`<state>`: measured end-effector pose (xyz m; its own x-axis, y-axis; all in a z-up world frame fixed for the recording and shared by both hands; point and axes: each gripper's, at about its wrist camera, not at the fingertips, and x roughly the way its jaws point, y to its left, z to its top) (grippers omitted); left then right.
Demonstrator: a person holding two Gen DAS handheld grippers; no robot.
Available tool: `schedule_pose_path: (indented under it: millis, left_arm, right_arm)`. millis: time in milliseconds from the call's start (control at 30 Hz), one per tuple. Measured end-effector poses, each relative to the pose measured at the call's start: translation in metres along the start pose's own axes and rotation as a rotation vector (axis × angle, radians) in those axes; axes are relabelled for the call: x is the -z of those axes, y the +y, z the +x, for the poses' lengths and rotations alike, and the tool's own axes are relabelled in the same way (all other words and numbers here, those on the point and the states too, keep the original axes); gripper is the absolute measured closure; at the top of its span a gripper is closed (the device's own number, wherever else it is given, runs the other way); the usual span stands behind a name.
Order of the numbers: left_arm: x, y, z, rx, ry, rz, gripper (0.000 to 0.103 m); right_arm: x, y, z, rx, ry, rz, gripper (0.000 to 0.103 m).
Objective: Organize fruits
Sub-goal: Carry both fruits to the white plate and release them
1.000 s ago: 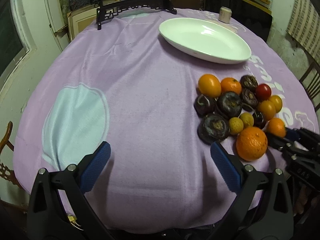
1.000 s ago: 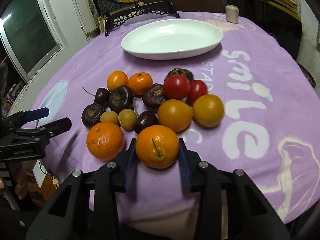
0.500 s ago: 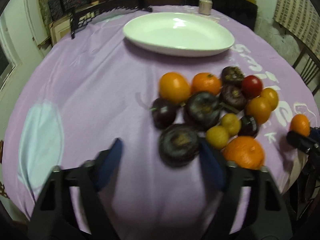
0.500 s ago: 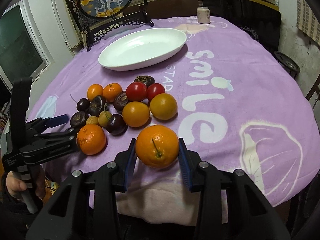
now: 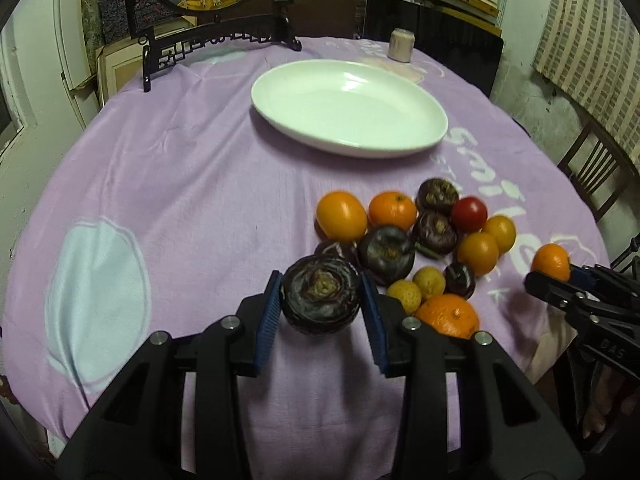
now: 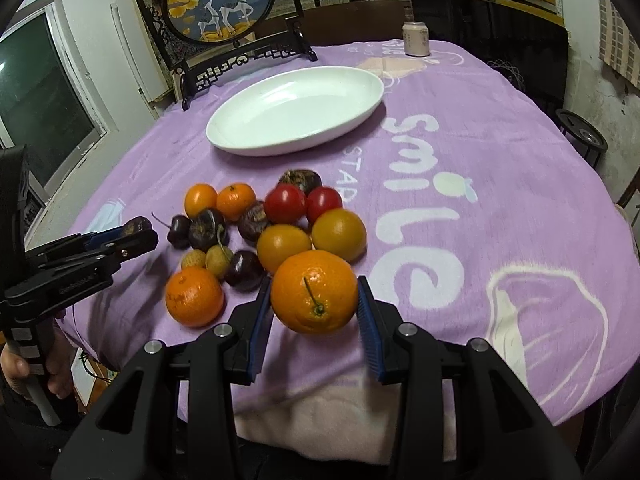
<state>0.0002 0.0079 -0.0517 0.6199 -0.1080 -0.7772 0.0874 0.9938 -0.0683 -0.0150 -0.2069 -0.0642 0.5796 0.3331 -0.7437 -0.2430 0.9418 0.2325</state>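
Observation:
My left gripper point(image 5: 321, 312) is shut on a dark purple fruit point(image 5: 321, 299) and holds it above the cloth, just left of the fruit pile point(image 5: 420, 240). My right gripper point(image 6: 315, 320) is shut on a large orange point(image 6: 314, 297), held above the near edge of the table. It shows at the right of the left wrist view, with the orange point(image 5: 551, 262). Another orange point(image 6: 194, 296), yellow, red and dark fruits lie in a pile point(image 6: 272, 220) on the purple cloth. An empty white oval plate point(image 5: 348, 106) point(image 6: 296, 110) sits beyond the pile.
A black framed ornament on a stand point(image 6: 224, 20) is at the table's far edge. A small can point(image 6: 416, 39) stands at the far right. Chairs point(image 5: 596, 172) stand around the table. The table edge is close below both grippers.
My left gripper moved right to the pile, closed on the dark purple fruit and lifted it. My right gripper has lifted the orange off the table and carried it up.

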Motion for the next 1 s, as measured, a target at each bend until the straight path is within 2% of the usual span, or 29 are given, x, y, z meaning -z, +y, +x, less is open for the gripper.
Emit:
schedule_pose_path:
  millis: [100,200,300,400,467,567,700,833,933,1000]
  left_arm:
    - [-0.020,0.000,-0.001,0.004,-0.008,0.009,0.064]
    - [-0.067,0.003,0.006,0.000,-0.021,0.017,0.064]
    - [-0.129,0.004,0.029,-0.069,-0.044,0.041,0.064]
    - [-0.188,0.010,0.068,-0.043,-0.009,0.012,0.064]
    - [-0.220,0.013,0.103,-0.035,0.025,-0.015,0.064]
    - [-0.249,0.020,0.150,-0.041,0.081,-0.050,0.064]
    - [-0.261,0.025,0.178,-0.028,0.106,-0.059,0.064]
    - [-0.264,0.029,0.190,-0.006,0.130,-0.079,0.062]
    - [-0.263,0.031,0.176,0.008,0.107,-0.081,0.047]
    - [-0.257,0.030,0.154,0.017,0.071,-0.071,0.042]
  right_arm:
    - [-0.026,-0.001,0.010,-0.047,0.016,0.000,0.062]
    - [-0.066,0.001,0.025,-0.063,0.030,-0.030,0.062]
    - [-0.125,0.005,0.047,-0.040,0.024,-0.084,0.062]
    - [-0.181,0.004,0.082,-0.068,0.037,-0.101,0.062]
    - [-0.219,0.001,0.126,-0.060,0.079,-0.123,0.063]
    - [-0.246,-0.009,0.180,-0.020,0.157,-0.121,0.063]
    - [-0.261,-0.019,0.216,-0.005,0.208,-0.119,0.063]
    - [-0.265,-0.020,0.227,0.006,0.228,-0.117,0.062]
    - [-0.264,-0.021,0.210,0.053,0.197,-0.123,0.054]
    - [-0.262,-0.020,0.190,0.059,0.167,-0.131,0.046]
